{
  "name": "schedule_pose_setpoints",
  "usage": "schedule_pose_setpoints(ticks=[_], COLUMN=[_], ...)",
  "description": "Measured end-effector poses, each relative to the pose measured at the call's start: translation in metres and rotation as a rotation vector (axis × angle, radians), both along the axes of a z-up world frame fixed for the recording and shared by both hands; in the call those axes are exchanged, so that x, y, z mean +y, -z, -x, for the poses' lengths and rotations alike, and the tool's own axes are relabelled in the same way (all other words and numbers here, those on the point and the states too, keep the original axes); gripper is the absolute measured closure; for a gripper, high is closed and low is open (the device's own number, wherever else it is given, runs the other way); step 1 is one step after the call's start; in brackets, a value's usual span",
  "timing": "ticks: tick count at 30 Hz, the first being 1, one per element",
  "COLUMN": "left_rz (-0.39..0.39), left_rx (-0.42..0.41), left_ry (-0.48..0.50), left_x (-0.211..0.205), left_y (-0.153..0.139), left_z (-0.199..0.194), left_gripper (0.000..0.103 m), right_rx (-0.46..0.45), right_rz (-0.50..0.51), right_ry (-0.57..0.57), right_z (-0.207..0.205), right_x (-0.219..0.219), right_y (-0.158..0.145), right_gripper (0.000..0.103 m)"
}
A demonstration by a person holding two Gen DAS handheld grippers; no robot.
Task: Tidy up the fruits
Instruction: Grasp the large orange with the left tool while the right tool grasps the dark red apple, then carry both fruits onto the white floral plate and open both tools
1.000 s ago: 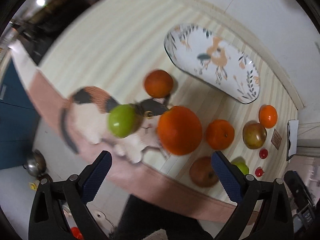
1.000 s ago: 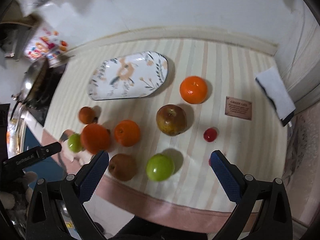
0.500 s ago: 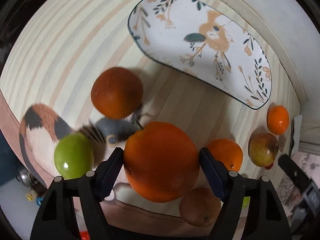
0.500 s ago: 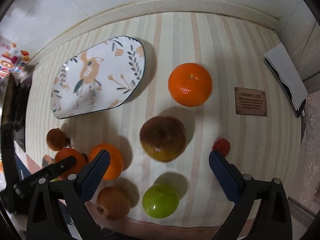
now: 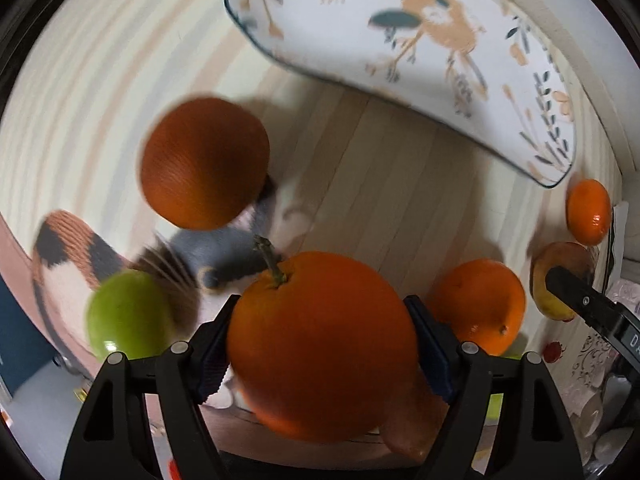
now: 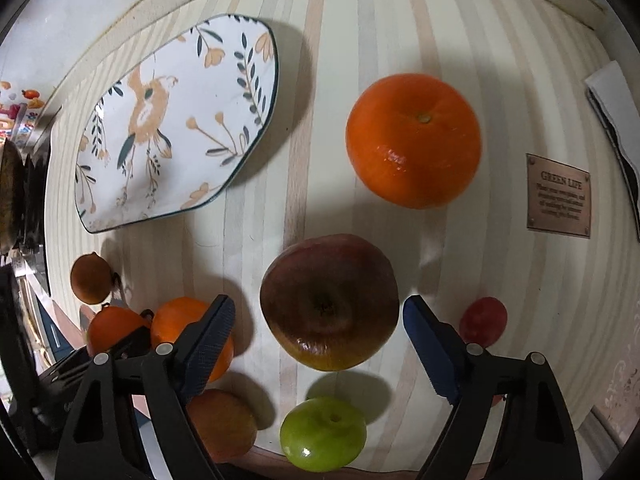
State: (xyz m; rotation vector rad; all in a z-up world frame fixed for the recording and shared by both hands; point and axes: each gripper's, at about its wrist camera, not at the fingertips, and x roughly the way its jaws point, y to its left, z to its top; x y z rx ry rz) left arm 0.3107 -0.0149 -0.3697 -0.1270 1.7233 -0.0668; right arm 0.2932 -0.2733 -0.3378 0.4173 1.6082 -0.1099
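Crowding stemmed orange [image 5: 320, 344]: neighbouring fruit [image 5: 480, 304]

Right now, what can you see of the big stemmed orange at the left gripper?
The stemmed orange is large, round and bright, with dimpled skin and a short brown-green stem pointing up and slightly left. It sits between the left gripper's blue pads, which have just been closing and now meet both its sides. Its underside is hidden, so contact with the striped tablecloth is unclear.

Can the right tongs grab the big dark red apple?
Probably yes. The right tongs, which have just been closing, straddle the round dark red apple with gaps on both sides, pads not touching yet, and nothing blocks them.
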Motion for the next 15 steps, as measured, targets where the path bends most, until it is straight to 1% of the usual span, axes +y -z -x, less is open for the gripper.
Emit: schedule_pose_setpoints(ticks=[1, 5, 7, 9, 11, 15], left_rz=[0.0, -0.029, -0.042, -0.055, -0.049, -0.022], left_rx=[-0.002, -0.042, -0.048, -0.059, -0.065, -0.095], left_ry=[-0.004, -0.005, 0.005, 0.015, 0.019, 0.019], left_x=[-0.002, -0.015, -0.018, -0.026, -0.037, -0.049], left_y=[0.003, 0.006, 0.005, 0.005, 0.001, -0.021], left_z=[0.0, -0.003, -0.005, -0.005, -0.007, -0.016], left_gripper=[0.026, 0.027, 0.027, 0.028, 0.028, 0.028], right_rx=[0.005, 0.014, 0.002, -0.007, -0.015, -0.054], right_rz=[-0.001, 0.001, 0.003, 0.032, 0.041, 0.024], right_ry=[-0.003, -0.014, -0.019, -0.036, -0.041, -0.052], right_z=[-0.001, -0.002, -0.001, 0.001, 0.006, 0.01], right_x=[0.001, -0.002, -0.001, 0.001, -0.001, 0.009], right_y=[0.003, 0.009, 0.008, 0.006, 0.004, -0.012], right_gripper=[0.017, 0.033, 0.033, 0.033, 0.033, 0.033])
